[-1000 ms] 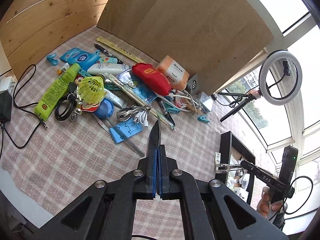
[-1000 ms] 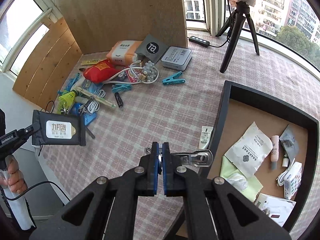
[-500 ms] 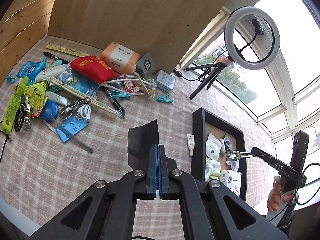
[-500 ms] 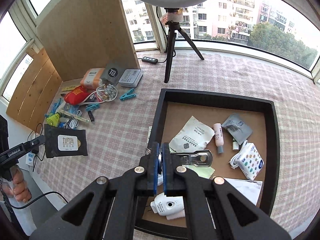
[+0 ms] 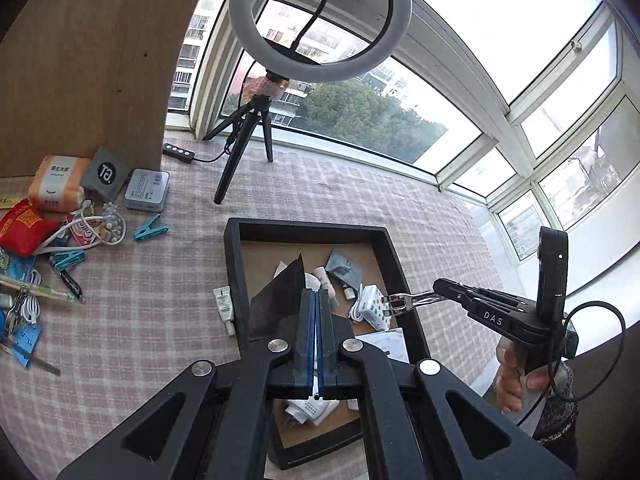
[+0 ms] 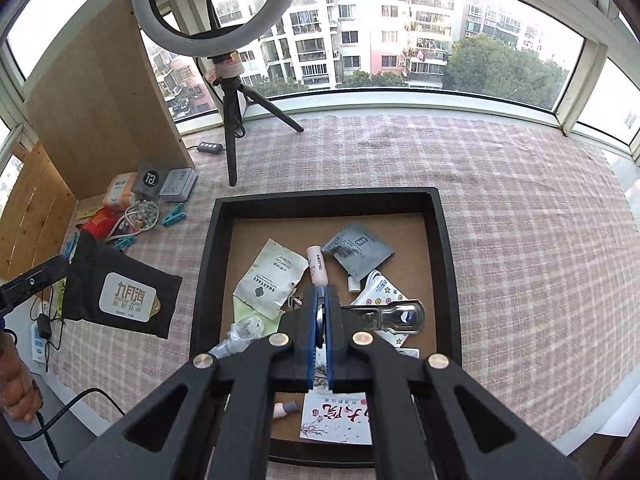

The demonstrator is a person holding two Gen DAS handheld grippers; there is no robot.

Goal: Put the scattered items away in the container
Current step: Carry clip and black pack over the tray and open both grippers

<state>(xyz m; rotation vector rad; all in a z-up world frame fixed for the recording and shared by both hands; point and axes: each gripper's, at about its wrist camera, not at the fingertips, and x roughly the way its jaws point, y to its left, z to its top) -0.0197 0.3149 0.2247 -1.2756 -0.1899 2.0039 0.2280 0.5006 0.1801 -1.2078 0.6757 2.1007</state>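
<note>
Showing black pouch [image 6: 120,292] label only in right view; left edge-on.

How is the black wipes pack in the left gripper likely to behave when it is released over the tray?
The black wipes pack looks soft: pinched at one edge by the left gripper, it hangs bent rather than flat, so it will probably flop. Its glossy film may be slippery. Flat and unlikely to roll, it should settle where it lands in the tray.

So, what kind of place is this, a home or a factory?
Probably a home: a glazed balcony or sunroom high in an apartment block. Wide windows face residential towers, a checked cloth covers the surface, and a ring light stands on a small tripod for filming.
</note>
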